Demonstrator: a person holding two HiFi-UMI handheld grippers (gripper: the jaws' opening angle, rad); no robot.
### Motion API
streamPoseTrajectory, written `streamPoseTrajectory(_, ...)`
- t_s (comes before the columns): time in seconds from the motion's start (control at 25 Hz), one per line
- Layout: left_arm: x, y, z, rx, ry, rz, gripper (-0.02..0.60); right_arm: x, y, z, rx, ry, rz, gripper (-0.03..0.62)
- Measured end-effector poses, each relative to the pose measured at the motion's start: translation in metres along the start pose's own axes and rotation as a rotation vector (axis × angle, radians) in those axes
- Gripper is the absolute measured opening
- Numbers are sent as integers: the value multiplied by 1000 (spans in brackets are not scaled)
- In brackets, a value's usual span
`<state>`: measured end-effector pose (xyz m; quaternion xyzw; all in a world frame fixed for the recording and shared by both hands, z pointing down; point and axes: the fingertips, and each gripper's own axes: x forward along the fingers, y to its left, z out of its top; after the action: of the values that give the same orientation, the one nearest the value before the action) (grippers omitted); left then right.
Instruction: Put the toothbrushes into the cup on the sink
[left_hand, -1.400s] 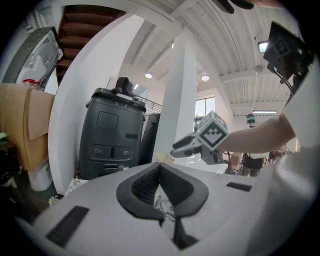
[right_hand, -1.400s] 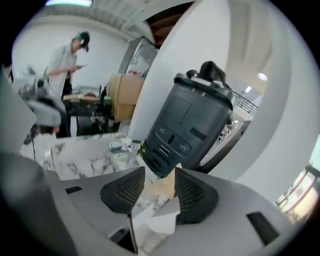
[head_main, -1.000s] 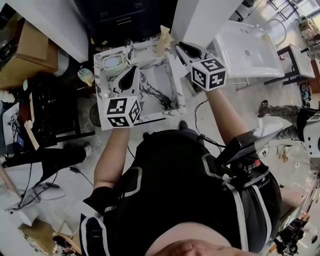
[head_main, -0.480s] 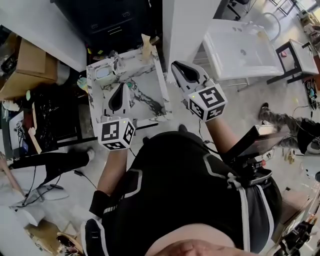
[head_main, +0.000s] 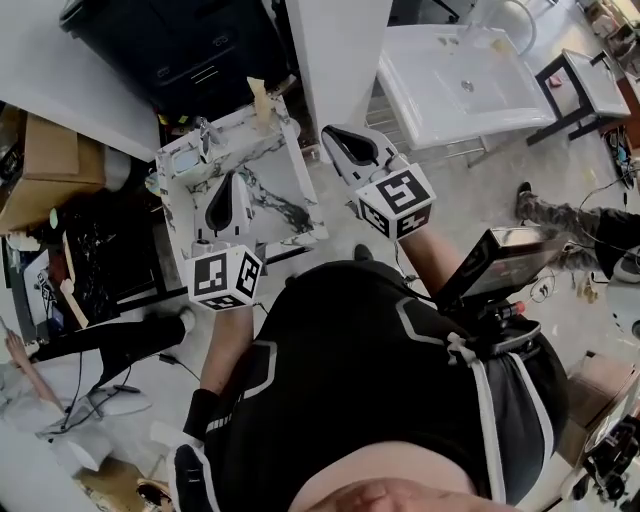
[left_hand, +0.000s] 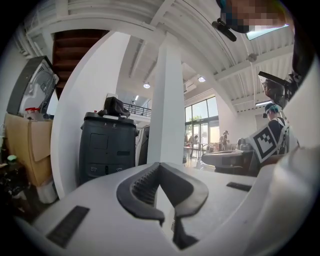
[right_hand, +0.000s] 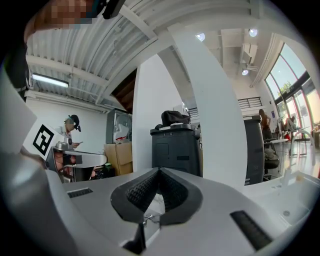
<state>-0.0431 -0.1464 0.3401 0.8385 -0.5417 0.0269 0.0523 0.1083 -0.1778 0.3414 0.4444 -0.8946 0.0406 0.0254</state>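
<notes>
The marble sink (head_main: 270, 195) stands ahead of me at the upper left of the head view, with a faucet (head_main: 205, 133) at its back. A pale beige cup-like thing (head_main: 262, 100) sits on its far rim; whether toothbrushes stand in it is too small to tell. My left gripper (head_main: 235, 177) hovers over the basin, shut and empty, its pads meeting (left_hand: 159, 167). My right gripper (head_main: 330, 133) hangs just right of the sink, off its edge. Its jaws are closing fully together (right_hand: 159, 172) with nothing between them.
A white pillar (head_main: 335, 50) rises behind the sink, with a black bin (head_main: 190, 50) to its left. A white basin (head_main: 460, 80) lies at the upper right. Cardboard boxes (head_main: 45, 160) are at the left, and a dark screen (head_main: 500, 265) is by my right hip.
Both grippers have drawn back toward my body, away from the sink's far rim. The sink now sits farther up and to the left in the head view.
</notes>
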Motion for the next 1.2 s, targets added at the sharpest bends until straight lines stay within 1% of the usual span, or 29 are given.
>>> streamPoseTrajectory(0.2,-3,-4,8,6,-13,8,6,-3,3,0,11,3,13,21)
streamPoseTrajectory(0.44,-5,-3,8,3,-19,13,6,-6,0,6,20,-15,0,20)
streamPoseTrajectory(0.6,-4,-5,9,3,-23,5,6,-7,-3,6,22,-9,-13,20)
streamPoseTrajectory(1.2,-5,-10,4,-13,-18,-13,6,-3,0,6,15,-4,-9,20)
